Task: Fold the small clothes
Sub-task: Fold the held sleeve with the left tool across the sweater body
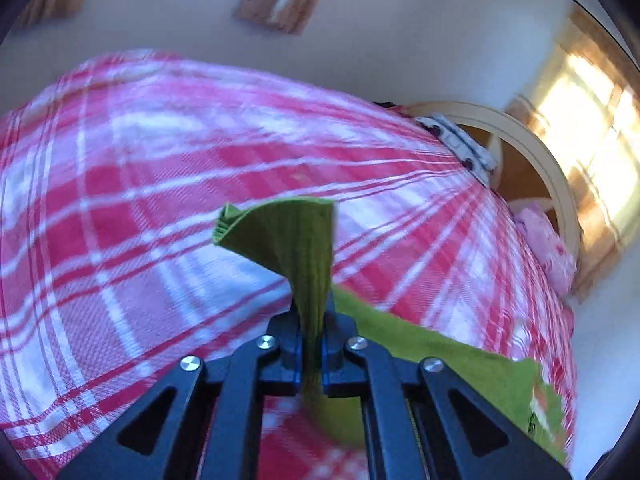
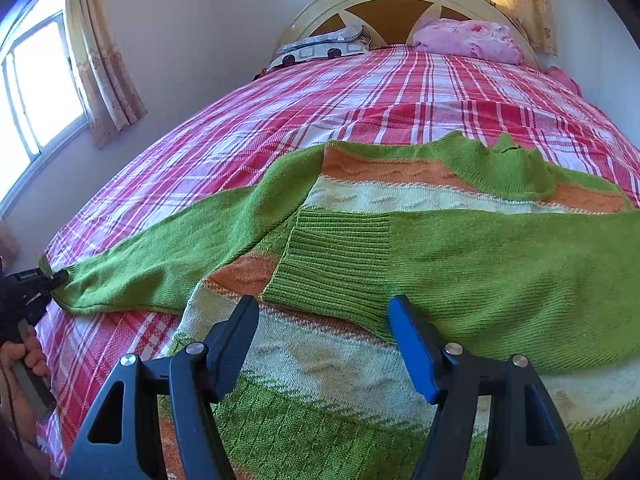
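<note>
Since my left tongs [image 1: 311,344] are pinching the cuff of the green, orange and cream knit sweater [image 2: 400,364] on the red plaid bed [image 2: 360,92], I'd lay that sleeve straight across; right tongs [image 2: 324,344] hover wide open, empty

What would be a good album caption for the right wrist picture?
Open right claw hovers over a green striped sweater on a plaid bedspread, while the left claw pinches one sleeve cuff.

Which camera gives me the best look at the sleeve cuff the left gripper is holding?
The left wrist view: the ribbed green cuff fills the centre, pinched between the shut left gripper. The right wrist view shows that cuff only tiny at the far left edge, though it shows the whole sleeve stretched across the bed.
</note>
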Motion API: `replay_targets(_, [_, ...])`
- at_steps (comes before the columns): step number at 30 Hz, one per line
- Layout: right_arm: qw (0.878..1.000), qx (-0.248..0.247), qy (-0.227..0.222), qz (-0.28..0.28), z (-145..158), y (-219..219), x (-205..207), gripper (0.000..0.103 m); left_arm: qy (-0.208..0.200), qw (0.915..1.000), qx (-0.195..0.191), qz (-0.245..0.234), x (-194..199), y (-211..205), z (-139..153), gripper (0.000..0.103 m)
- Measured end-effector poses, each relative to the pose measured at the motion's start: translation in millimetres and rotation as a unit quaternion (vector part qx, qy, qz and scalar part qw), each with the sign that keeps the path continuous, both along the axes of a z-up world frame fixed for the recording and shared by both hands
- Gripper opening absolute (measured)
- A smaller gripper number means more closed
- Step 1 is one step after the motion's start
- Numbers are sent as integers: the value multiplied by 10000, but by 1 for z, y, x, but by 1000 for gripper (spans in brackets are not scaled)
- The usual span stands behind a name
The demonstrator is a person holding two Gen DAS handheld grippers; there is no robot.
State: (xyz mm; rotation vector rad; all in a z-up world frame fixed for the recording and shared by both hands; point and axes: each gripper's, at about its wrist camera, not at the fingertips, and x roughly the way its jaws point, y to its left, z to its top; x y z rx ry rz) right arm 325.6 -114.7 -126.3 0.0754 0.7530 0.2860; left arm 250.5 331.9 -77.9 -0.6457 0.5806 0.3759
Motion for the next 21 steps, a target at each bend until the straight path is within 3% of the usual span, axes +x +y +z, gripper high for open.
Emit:
replay_targets(5, [9985,410,-240,-279,15,-19,-11,68,-421,9931,664,-865,15,-64,50,6])
replay_targets(8, [9937,509,-427,-898,34,-52,-29,68,-738,9793,1072,-1550,20,-123,80,6])
replay_targets(10, [9909,556,-427,-1148,40,-73,-38,68,-977,9658,1268,-2042,20,-170,95,6])
replay_targets(15, [9827,684,-336,-1691,46,-130,-64,68,-1166,9324,1368,-3136,25,-273,103,6])
replay_targets(21, [9715,736,-205,-2244,28,-181,-93,68,-920,9079,1340,-3864,33,-355,82,6])
